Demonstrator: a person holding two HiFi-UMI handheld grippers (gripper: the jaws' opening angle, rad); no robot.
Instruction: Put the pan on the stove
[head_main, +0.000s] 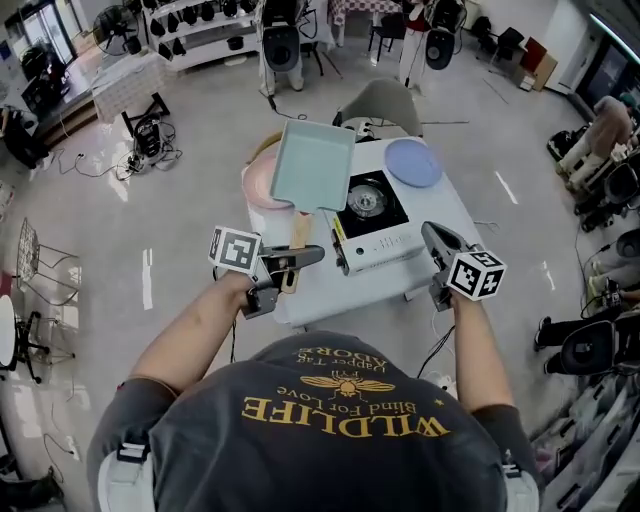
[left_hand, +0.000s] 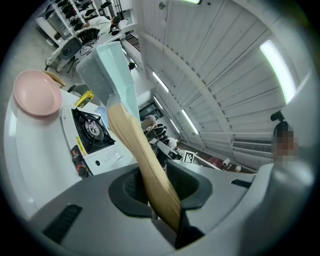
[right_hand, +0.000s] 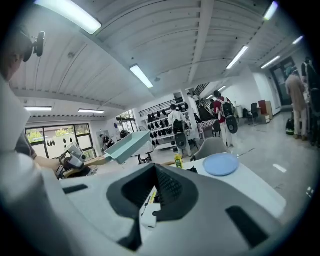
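A pale teal square pan (head_main: 312, 165) with a wooden handle (head_main: 300, 235) hangs tilted in the air over the table's left half, above the pink plate and left of the burner. My left gripper (head_main: 305, 258) is shut on that handle (left_hand: 145, 160), and the pan (left_hand: 112, 70) rises ahead of the jaws. The white portable stove (head_main: 375, 250) with its black burner (head_main: 368, 200) stands mid-table; it also shows in the left gripper view (left_hand: 92, 127). My right gripper (head_main: 438, 243) hovers at the table's right front, shut on nothing. In the right gripper view the pan (right_hand: 130, 145) floats at the left.
A pink plate (head_main: 262, 192) lies under the pan, and a blue plate (head_main: 413, 163) sits at the far right of the white table (head_main: 452, 215). A grey chair (head_main: 385, 100) stands behind it. A yellow bottle (right_hand: 177, 160) stands by the stove. People and shelves fill the room beyond.
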